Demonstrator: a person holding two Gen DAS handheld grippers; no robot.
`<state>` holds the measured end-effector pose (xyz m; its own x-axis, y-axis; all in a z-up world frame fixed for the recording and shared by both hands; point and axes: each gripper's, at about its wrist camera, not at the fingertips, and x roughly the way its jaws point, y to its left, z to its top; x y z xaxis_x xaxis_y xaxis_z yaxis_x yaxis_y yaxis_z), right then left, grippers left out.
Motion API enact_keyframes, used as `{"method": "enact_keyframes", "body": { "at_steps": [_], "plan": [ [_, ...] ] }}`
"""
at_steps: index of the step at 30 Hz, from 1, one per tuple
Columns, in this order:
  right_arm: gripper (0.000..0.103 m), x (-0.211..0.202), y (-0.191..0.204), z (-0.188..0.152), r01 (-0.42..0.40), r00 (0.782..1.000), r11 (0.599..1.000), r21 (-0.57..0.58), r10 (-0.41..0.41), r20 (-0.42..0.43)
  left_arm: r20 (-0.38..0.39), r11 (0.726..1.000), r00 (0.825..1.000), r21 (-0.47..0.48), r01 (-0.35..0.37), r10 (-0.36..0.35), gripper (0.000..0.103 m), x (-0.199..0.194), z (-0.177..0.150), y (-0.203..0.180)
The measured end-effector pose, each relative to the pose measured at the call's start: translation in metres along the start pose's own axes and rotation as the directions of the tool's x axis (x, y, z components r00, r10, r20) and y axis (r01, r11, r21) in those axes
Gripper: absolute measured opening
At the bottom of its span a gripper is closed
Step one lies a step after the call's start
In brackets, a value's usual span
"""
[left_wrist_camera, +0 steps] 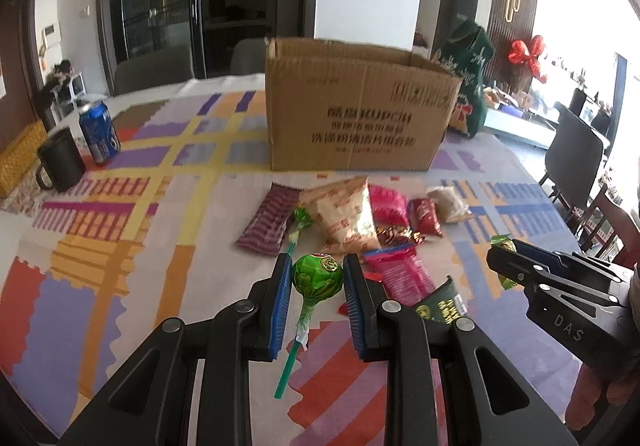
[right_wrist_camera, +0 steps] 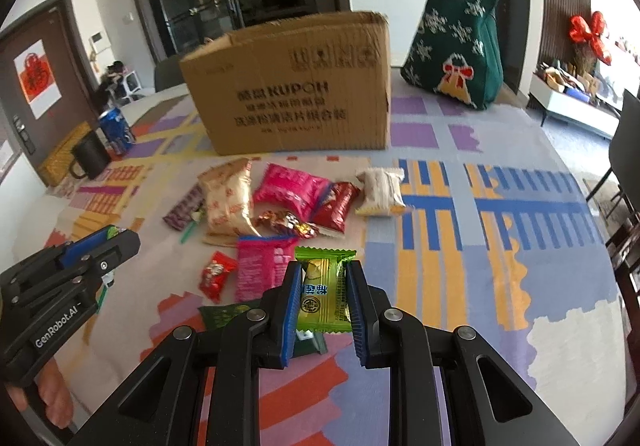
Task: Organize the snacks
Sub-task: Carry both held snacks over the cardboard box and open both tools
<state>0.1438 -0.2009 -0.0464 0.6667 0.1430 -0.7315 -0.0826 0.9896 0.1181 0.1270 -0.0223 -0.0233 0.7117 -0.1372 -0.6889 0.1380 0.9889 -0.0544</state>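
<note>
My left gripper (left_wrist_camera: pixel 318 276) is shut on a green lollipop (left_wrist_camera: pixel 317 277), its stick hanging down over the cloth. My right gripper (right_wrist_camera: pixel 323 288) is shut on a green-yellow snack packet (right_wrist_camera: pixel 323 286), held above the table. It also shows in the left wrist view (left_wrist_camera: pixel 502 246). An open cardboard box (left_wrist_camera: pixel 356 106) stands behind a pile of snacks: a cream bag (right_wrist_camera: pixel 228 202), a pink bag (right_wrist_camera: pixel 292 192), a red packet (right_wrist_camera: pixel 334 206), a beige packet (right_wrist_camera: pixel 380 190), a purple bar (left_wrist_camera: pixel 268 222) and a pink packet (right_wrist_camera: pixel 262 268).
A blue can (left_wrist_camera: pixel 99 132) and a black mug (left_wrist_camera: pixel 60 166) stand at the far left of the patterned tablecloth (right_wrist_camera: pixel 500 246). A green knitted bag (right_wrist_camera: pixel 460 46) stands right of the box. Chairs (left_wrist_camera: pixel 576 154) stand past the right table edge.
</note>
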Motion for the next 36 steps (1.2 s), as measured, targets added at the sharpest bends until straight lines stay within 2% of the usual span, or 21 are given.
{"method": "enact_keyframes", "body": {
  "at_steps": [10,15,24,30,36],
  "plan": [
    [0.024,-0.033,0.013,0.015,-0.034,0.993,0.998,-0.047,0.039,0.109,0.060,0.999,0.997,0.014,0.053,-0.054,0.027,-0.021,0.020,-0.006],
    [0.024,-0.042,0.021,0.034,-0.050,0.985,0.996,-0.071,0.061,0.163,0.105,0.998,0.993,0.026,0.057,-0.060,0.027,-0.024,0.040,-0.007],
    [0.024,-0.043,0.026,0.076,-0.022,0.970,0.994,-0.108,0.047,0.238,0.155,0.998,0.986,0.033,0.052,-0.057,0.026,-0.016,0.088,-0.001],
    [0.024,-0.037,0.023,0.113,-0.043,0.963,0.994,-0.101,0.068,0.260,0.175,0.997,0.983,0.054,0.056,-0.064,0.026,-0.007,0.128,-0.002],
    [0.024,-0.019,0.016,0.149,-0.062,0.967,0.995,-0.083,0.080,0.242,0.171,0.996,0.983,0.063,0.062,-0.072,0.026,0.007,0.164,0.000]
  ]
}}
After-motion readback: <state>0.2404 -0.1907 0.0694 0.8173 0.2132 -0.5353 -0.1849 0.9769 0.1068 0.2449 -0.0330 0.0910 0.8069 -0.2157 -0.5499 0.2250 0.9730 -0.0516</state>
